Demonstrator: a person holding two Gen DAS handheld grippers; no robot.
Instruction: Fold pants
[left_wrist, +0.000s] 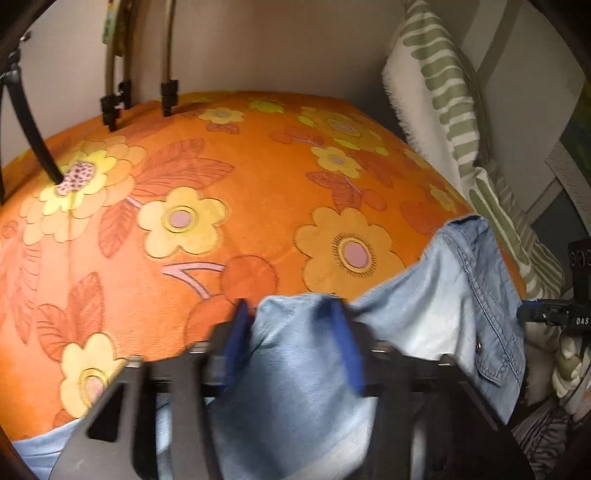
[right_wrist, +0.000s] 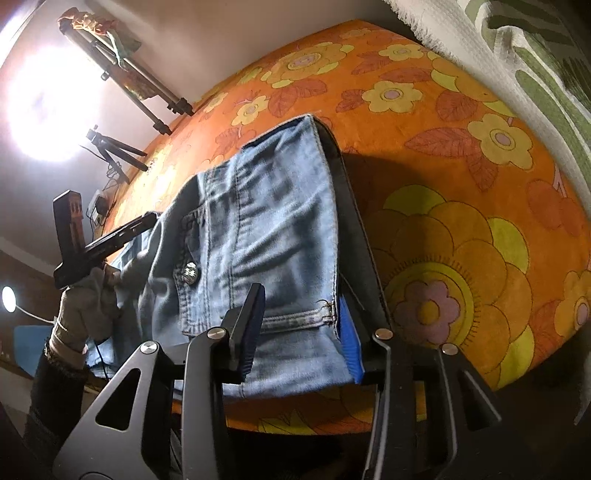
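On the bed (left_wrist: 229, 173), spread with an orange cover printed with yellow flowers and red leaves, a pair of light blue denim pants (left_wrist: 295, 354) is lifted at its near edge by two tools. In the left wrist view the left tool (left_wrist: 293, 339) has a bunched fold of the denim between its blue-padded fingers (left_wrist: 238, 332); the picture is blurred there, but the cloth fills the gap and both pads lie against it, so the tool pinches the pants. From that fold the cloth runs to the right, where a seam, a pocket flap and a small rivet show, toward the other tool at the right edge of the picture.

In the right wrist view the right tool (right_wrist: 301, 325) is clamped on the waist part of the pants (right_wrist: 266, 229): the dark left finger presses on the top of the denim near a pocket corner, and the blue pad of the right finger shows just beyond the cloth's stitched edge. The cloth rises away from this tool in a taut band over the bed cover (right_wrist: 461, 229), casting a dark shadow beside it. A metal button sits on the denim to the left of the band. Farther left the left tool (right_wrist: 110, 236) is seen from the side, held by a gloved hand (right_wrist: 88, 302) with a dark sleeve below it.

A white and green striped pillow (left_wrist: 439, 92) leans at the right side of the bed. Tripod legs (right_wrist: 147, 103) stand by the wall at the bed's far edge.
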